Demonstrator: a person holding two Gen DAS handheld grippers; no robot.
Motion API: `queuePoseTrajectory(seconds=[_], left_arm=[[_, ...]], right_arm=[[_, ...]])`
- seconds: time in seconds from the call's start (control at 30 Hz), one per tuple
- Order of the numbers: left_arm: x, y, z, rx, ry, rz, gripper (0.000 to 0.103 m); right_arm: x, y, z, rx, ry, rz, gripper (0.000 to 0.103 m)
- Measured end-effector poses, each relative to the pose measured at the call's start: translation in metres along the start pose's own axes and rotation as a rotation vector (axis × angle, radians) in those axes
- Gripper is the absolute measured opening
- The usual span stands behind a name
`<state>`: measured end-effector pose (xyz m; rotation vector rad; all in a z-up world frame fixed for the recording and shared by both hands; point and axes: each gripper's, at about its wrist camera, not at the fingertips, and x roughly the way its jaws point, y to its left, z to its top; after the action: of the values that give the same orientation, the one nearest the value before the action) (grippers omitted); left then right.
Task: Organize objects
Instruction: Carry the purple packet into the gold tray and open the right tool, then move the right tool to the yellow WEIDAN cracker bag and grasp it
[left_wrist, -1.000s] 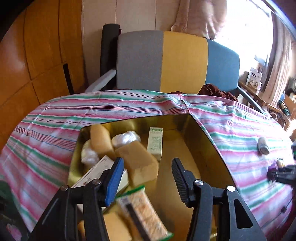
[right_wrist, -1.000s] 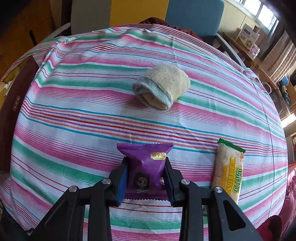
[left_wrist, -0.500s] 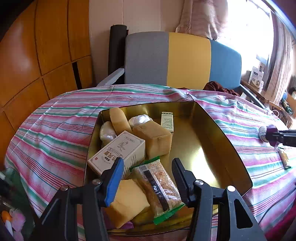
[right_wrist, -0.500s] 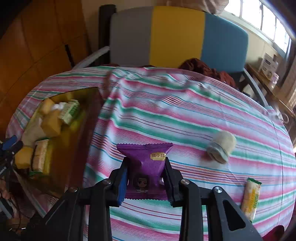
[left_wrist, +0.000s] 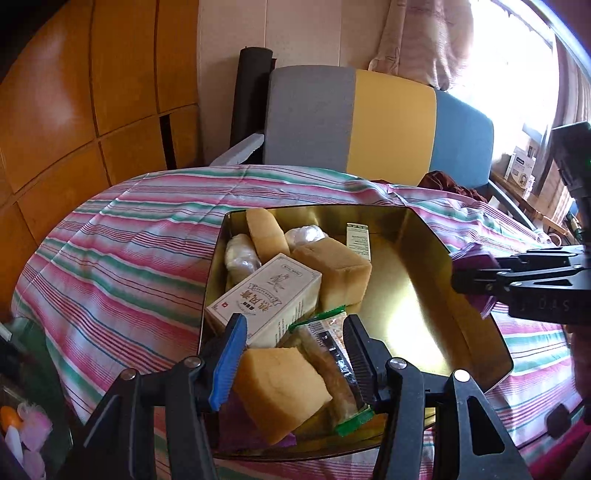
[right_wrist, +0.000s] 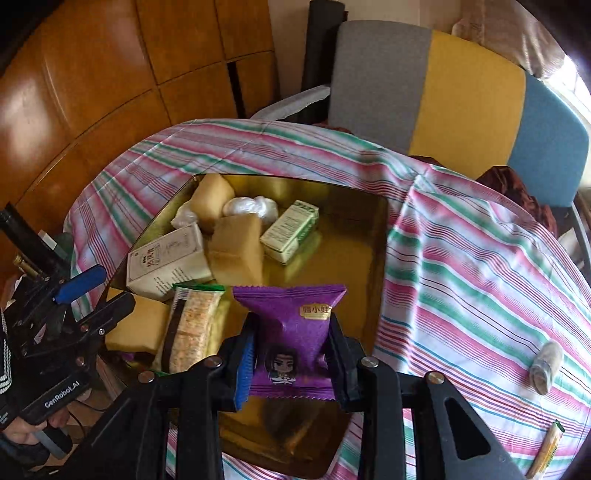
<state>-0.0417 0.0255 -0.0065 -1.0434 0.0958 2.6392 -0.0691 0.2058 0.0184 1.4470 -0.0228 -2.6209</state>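
Observation:
A gold tin tray (left_wrist: 424, 295) (right_wrist: 354, 221) sits on the striped tablecloth and holds several items: a white box (left_wrist: 266, 302), yellow sponge blocks (left_wrist: 332, 273), a green-edged snack bar (left_wrist: 332, 362) and a small green carton (right_wrist: 290, 230). My right gripper (right_wrist: 291, 350) is shut on a purple snack packet (right_wrist: 291, 332) and holds it above the tray's near right part; it also shows in the left wrist view (left_wrist: 476, 284). My left gripper (left_wrist: 291, 354) is open and empty over the tray's near left end.
A rolled beige sock (right_wrist: 546, 365) and a wrapped snack bar (right_wrist: 548, 450) lie on the cloth (right_wrist: 461, 258) right of the tray. A grey, yellow and blue chair (left_wrist: 369, 125) stands behind the table. Wooden panels fill the left wall.
My right gripper has carried the purple packet from the table's right side to above the tray. My left gripper has drawn back from inside the tray, still open.

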Motion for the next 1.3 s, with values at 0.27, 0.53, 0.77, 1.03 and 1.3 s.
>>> queuePoseTrajectory(seconds=[0.27, 0.53, 0.77, 1.03, 1.3], left_arm=[[0.000, 0.009, 0.001, -0.023, -0.005, 0.008, 0.056], [0.000, 0.021, 0.002, -0.055, -0.011, 0.029, 0.058], [-0.003, 0.024, -0.002, -0.060, -0.010, 0.040, 0.059], [-0.008, 0.015, 0.000, -0.035, -0.027, 0.030, 0.059], [-0.016, -0.006, 0.003, 0.019, -0.037, 0.009, 0.061]], right_arm=[[0.022, 0.010, 0.007, 0.002, 0.031, 0.022, 0.034], [0.074, 0.022, 0.012, 0.032, 0.127, 0.067, 0.035], [0.071, 0.020, 0.003, 0.066, 0.121, 0.095, 0.043], [0.014, -0.005, -0.012, 0.116, -0.005, 0.081, 0.043], [-0.027, -0.057, -0.043, 0.211, -0.049, 0.012, 0.043]])
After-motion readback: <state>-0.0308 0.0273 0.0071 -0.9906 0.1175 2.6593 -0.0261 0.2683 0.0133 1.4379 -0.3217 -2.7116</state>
